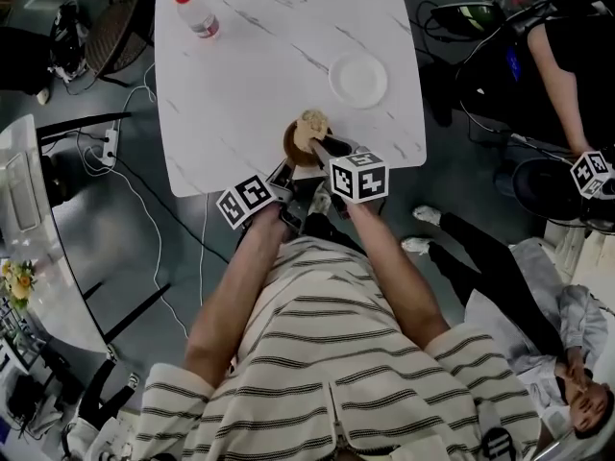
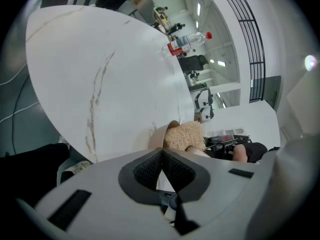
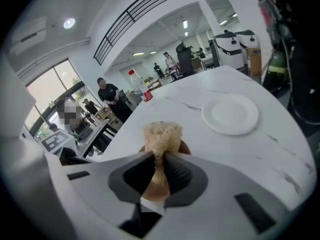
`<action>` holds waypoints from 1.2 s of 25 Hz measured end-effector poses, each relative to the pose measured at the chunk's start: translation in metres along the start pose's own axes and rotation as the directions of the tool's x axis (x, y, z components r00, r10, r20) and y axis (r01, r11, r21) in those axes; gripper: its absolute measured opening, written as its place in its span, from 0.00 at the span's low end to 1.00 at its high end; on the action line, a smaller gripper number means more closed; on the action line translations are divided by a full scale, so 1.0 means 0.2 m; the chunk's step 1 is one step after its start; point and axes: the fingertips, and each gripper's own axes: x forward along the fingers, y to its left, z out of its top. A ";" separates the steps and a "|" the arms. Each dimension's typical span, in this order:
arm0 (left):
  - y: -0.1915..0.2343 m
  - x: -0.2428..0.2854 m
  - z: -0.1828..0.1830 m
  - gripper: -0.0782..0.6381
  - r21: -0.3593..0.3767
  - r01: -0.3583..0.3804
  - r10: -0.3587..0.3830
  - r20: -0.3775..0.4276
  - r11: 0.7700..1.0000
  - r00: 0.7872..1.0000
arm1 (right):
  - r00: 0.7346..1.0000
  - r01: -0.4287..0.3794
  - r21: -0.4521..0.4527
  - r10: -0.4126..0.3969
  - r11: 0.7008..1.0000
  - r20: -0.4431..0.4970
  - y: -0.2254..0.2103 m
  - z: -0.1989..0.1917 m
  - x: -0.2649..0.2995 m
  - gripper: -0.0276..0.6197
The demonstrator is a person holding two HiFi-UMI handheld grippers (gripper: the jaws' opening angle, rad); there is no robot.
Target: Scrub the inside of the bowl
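Right gripper (image 3: 159, 156) is clamped on a tan, fibrous scrubbing pad (image 3: 161, 134). In its own view I see both jaws pressed against the pad's lower part, with the frayed top bunched up above them. Just behind the jaws a brown sliver of the bowl (image 3: 186, 146) shows on either side of the pad.

From the head view, the pad sits inside the bowl, toward its far side, and the right gripper comes in over the near rim. The bowl stands on the white marble table (image 1: 250, 84), close to the edge nearest me.

My left gripper (image 2: 162, 151) has its jaws closed together. As far as I can make out, the bowl's near wall runs down between them, so I read it as pinching the rim. In that view the pad shows just past the rim. On the head view this gripper comes in at the bowl's left near side, right beside the other one.

Farther back and to the right of the bowl lies a white plate (image 1: 358, 79), apart from it. A clear bottle (image 1: 197, 14) with a red cap lies on its side near the far left corner of the table, well apart from everything else.
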 end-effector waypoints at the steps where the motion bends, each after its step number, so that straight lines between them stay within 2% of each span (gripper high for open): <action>1: 0.00 0.00 0.00 0.12 0.000 -0.001 0.001 -0.001 1.000 1.000 | 1.000 -0.003 0.010 0.003 1.000 -0.001 0.01 0.00 0.00 0.14; 8: 0.00 -0.01 0.00 0.12 0.003 0.002 -0.002 -0.007 1.000 1.000 | 0.998 -0.062 0.096 0.061 0.993 0.012 0.05 -0.02 0.03 0.14; 21: 0.01 -0.02 0.01 0.12 0.002 0.009 -0.009 -0.004 1.000 1.000 | 0.989 -0.128 0.075 0.133 0.989 -0.070 0.10 -0.11 0.02 0.13; 26: 0.02 -0.03 0.01 0.12 -0.005 0.008 -0.008 -0.006 1.000 1.000 | 0.986 -0.130 0.004 0.129 0.992 -0.105 0.12 -0.12 0.01 0.13; 30: 0.02 -0.03 0.00 0.12 -0.008 0.006 -0.006 -0.003 1.000 1.000 | 0.983 -0.121 -0.124 0.101 0.985 -0.152 0.13 -0.12 -0.01 0.13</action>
